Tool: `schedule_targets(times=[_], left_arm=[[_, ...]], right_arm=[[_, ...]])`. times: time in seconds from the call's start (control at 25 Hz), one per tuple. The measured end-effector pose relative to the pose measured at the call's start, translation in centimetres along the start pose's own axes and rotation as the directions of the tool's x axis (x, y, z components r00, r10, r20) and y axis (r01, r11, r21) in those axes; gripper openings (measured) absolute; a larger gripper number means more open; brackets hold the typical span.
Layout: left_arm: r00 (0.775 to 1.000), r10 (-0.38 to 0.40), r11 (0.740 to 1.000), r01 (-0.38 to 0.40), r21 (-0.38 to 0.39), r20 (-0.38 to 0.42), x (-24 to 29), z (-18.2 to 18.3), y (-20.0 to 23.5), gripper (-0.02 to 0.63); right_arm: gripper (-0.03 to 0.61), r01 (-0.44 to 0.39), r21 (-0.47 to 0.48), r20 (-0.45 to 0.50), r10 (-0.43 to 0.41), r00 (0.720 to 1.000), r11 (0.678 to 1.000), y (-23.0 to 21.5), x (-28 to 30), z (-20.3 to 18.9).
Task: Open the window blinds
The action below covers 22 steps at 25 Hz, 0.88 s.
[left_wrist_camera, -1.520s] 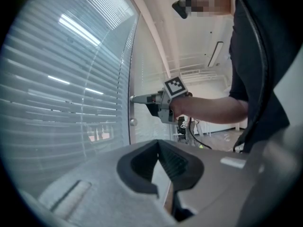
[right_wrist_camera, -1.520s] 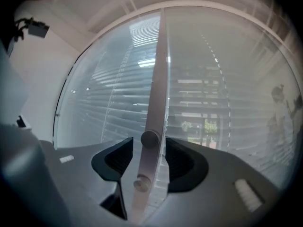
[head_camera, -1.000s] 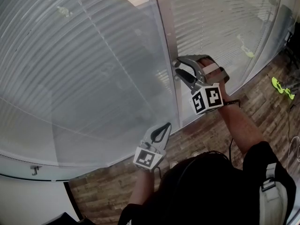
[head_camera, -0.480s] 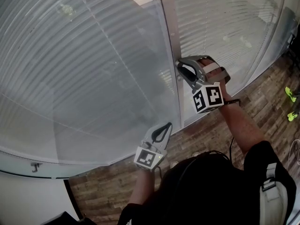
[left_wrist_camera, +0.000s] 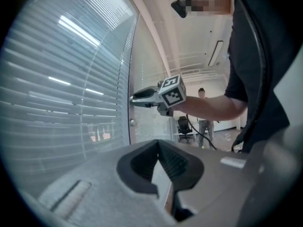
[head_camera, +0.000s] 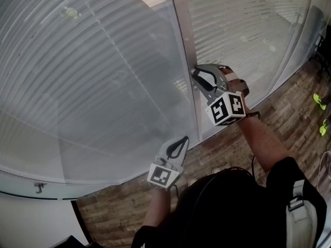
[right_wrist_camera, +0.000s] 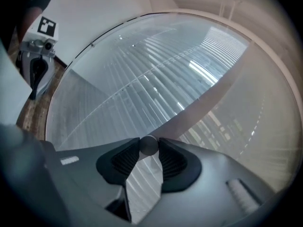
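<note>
Covering the panes from the far left, the window blinds (head_camera: pixel 93 81) hang fully down to the sill. Low beside them the left hand-held gripper (head_camera: pixel 184 138) has its jaws together with nothing between them. Right of it rises the frame post (head_camera: pixel 182 30). There the right hand-held gripper (head_camera: pixel 195 72), whose jaws have just been closing, pinches a small round knob (right_wrist_camera: pixel 148 144). A wooden floor (head_camera: pixel 289 112) lies at the right.
</note>
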<state>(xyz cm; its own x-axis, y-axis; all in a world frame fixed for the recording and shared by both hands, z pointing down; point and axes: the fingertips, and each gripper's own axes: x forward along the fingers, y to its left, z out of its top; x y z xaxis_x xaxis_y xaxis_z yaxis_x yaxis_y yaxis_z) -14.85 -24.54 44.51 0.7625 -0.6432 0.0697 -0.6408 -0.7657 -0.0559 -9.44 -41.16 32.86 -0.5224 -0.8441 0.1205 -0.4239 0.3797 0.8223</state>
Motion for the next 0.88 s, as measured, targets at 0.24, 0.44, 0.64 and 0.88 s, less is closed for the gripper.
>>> schedule_targets(times=[0.24, 0.44, 0.64, 0.88], left_arm=[[1.000, 0.000, 1.000, 0.000, -0.004, -0.008, -0.2, -0.2, 0.0, 0.005], [1.000, -0.004, 1.000, 0.004, -0.003, -0.010, -0.1, -0.2, -0.1, 0.005], [1.000, -0.006, 1.000, 0.006, 0.002, -0.012, -0.2, -0.3, -0.3, 0.005], [1.000, -0.007, 1.000, 0.007, 0.002, -0.008, 0.1, -0.2, -0.4, 0.003]], right_arm=[[0.133, 0.000, 0.359, 0.043, -0.017, 0.999, 0.933, -0.7, -0.1, -0.2], [0.133, -0.003, 0.585, 0.085, -0.057, 0.995, 0.811, -0.9, 0.1, -0.6], [0.133, -0.012, 0.704, 0.091, -0.073, 0.993, 0.710, -1.0, 0.1, -1.2], [0.133, -0.047, 0.820, 0.124, -0.096, 0.988, 0.570, -1.2, 0.1, -1.5]])
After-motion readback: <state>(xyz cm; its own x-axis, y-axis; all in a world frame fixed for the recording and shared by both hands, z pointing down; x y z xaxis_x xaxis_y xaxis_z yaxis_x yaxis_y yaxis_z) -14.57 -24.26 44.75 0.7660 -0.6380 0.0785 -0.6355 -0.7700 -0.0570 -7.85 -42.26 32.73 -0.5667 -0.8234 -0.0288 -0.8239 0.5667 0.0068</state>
